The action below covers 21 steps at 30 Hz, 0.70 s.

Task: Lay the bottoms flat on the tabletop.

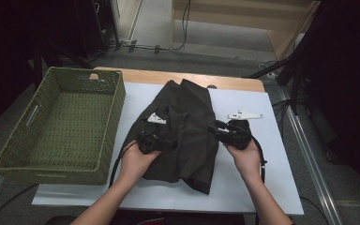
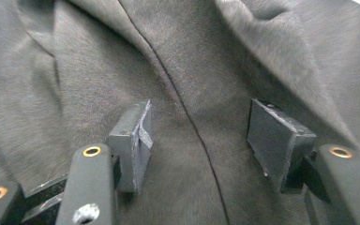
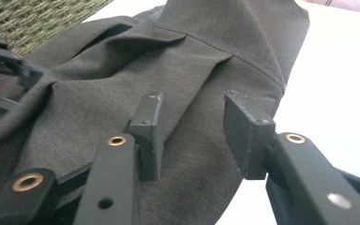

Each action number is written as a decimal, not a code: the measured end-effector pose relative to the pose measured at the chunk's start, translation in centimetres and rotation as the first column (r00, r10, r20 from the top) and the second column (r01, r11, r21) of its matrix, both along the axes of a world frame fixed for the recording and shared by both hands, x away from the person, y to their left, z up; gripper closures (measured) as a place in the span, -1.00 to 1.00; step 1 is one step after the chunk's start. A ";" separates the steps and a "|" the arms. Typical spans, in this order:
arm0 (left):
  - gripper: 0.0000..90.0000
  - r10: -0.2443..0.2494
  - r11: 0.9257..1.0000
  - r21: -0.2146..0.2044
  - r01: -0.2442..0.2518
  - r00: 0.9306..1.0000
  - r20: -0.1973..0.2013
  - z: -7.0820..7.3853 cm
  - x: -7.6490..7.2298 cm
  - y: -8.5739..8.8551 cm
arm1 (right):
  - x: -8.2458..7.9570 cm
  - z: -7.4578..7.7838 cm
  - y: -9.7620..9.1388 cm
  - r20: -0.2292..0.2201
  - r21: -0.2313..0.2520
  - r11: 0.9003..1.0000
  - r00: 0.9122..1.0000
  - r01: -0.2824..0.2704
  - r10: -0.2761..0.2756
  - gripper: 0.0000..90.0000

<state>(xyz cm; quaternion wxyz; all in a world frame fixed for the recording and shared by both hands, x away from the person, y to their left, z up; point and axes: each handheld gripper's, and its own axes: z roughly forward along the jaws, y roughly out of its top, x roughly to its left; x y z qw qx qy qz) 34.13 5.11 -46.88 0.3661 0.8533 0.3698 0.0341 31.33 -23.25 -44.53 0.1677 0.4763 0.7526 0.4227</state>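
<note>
Centre of high view: dark garment (image 1: 187, 131) lies folded lengthwise on white board (image 1: 262, 183), woven basket (image 1: 61, 126) at frame left, prob. its destination. Left gripper (image 2: 201, 136) over cloth near a seam, jaws part-open, nothing pinched. Right gripper (image 3: 192, 131) at garment's right edge, jaws apart, empty. Both look set for next fold.

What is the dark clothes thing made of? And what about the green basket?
The dark garment looks like woven cloth, maybe a suit-type fabric: matte, soft folds, stitched seams, a fine grain up close. The exact fibre can't be told. The green basket looks woven from rope or wicker-like strands, with a bumpy, knotted texture and small gaps near the rim.
</note>
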 end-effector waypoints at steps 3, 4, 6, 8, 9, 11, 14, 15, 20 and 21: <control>0.04 -0.003 1.000 0.029 0.003 1.000 -0.003 -1.0 0.1 -0.6 | 0.0 -0.2 0.1 0.007 -0.008 1.000 1.000 0.002 -0.001 0.21; 0.12 0.002 1.000 0.029 -0.002 1.000 -0.006 -1.2 0.2 -0.8 | 0.0 -0.3 0.2 0.010 -0.008 1.000 1.000 -0.001 0.002 0.20; 0.29 0.002 0.999 0.037 -0.002 1.000 -0.011 -1.8 0.3 -1.1 | 0.1 -0.4 0.3 0.006 -0.009 1.000 1.000 0.003 -0.003 0.19; 0.45 -0.010 0.999 0.038 0.010 1.000 -0.018 -2.4 0.5 -1.2 | 0.1 -0.4 0.3 0.005 -0.013 1.000 1.000 0.000 0.000 0.19; 0.53 -0.003 1.000 0.027 0.003 1.000 -0.018 -2.6 0.6 -1.3 | 0.1 -0.5 0.4 0.005 -0.012 1.000 1.000 0.001 -0.001 0.19; 0.78 0.003 1.000 0.013 -0.003 1.000 -0.031 -2.8 0.9 -1.1 | 0.1 -0.5 0.5 0.005 -0.013 1.000 1.000 0.000 0.000 0.19; 0.97 0.017 1.000 -0.022 -0.018 0.996 -0.084 -2.6 1.3 -0.5 | 0.2 -0.6 0.6 0.004 -0.018 1.000 1.000 -0.005 0.005 0.19; 0.98 0.014 1.000 -0.025 -0.016 0.996 -0.084 -2.2 1.3 -0.3 | 0.2 -0.6 0.6 0.007 -0.019 1.000 1.000 -0.006 0.006 0.19; 0.98 0.001 0.999 -0.050 -0.004 0.998 -0.056 0.0 0.6 0.1 | 0.2 -0.4 0.5 0.022 -0.005 1.000 1.000 -0.001 0.002 0.17; 0.98 0.000 0.999 -0.050 -0.002 0.999 -0.042 0.5 0.4 0.1 | 0.3 -0.3 0.4 0.026 0.001 1.000 1.000 -0.002 0.002 0.17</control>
